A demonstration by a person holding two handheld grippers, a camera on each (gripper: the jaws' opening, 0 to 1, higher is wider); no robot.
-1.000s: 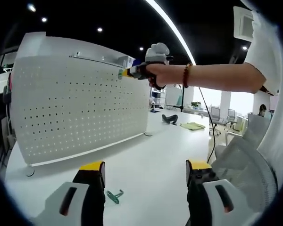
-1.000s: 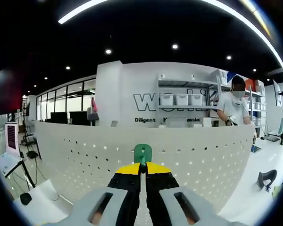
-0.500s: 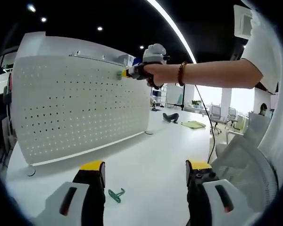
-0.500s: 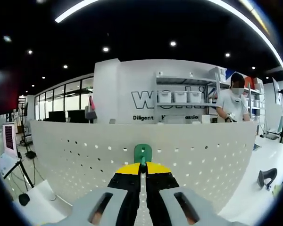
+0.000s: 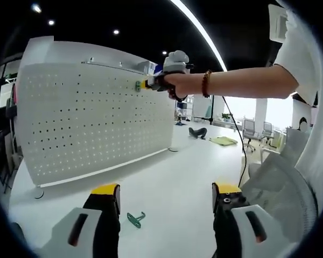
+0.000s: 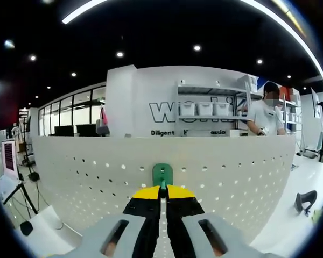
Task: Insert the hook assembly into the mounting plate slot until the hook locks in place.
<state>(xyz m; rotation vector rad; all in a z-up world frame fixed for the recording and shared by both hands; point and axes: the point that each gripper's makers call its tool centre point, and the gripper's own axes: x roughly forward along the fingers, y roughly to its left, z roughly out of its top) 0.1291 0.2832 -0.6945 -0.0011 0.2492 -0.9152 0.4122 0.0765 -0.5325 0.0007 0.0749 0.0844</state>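
- Pegboard (image 5: 91, 123) stands upright on the white table (image 5: 172, 183); I see it again in the right gripper view (image 6: 220, 177).
- My right gripper (image 6: 162, 189) is clenched on a green hook (image 6: 162, 174), its tip at the perforated panel near the top edge.
- From the left gripper view, the same right gripper (image 5: 151, 83) presses that hook (image 5: 138, 85) against the board's upper right area.
- My left gripper (image 5: 166, 199) hangs released, jaws wide apart.
- A second green hook (image 5: 134, 219) lies on the table just beside its left jaw.
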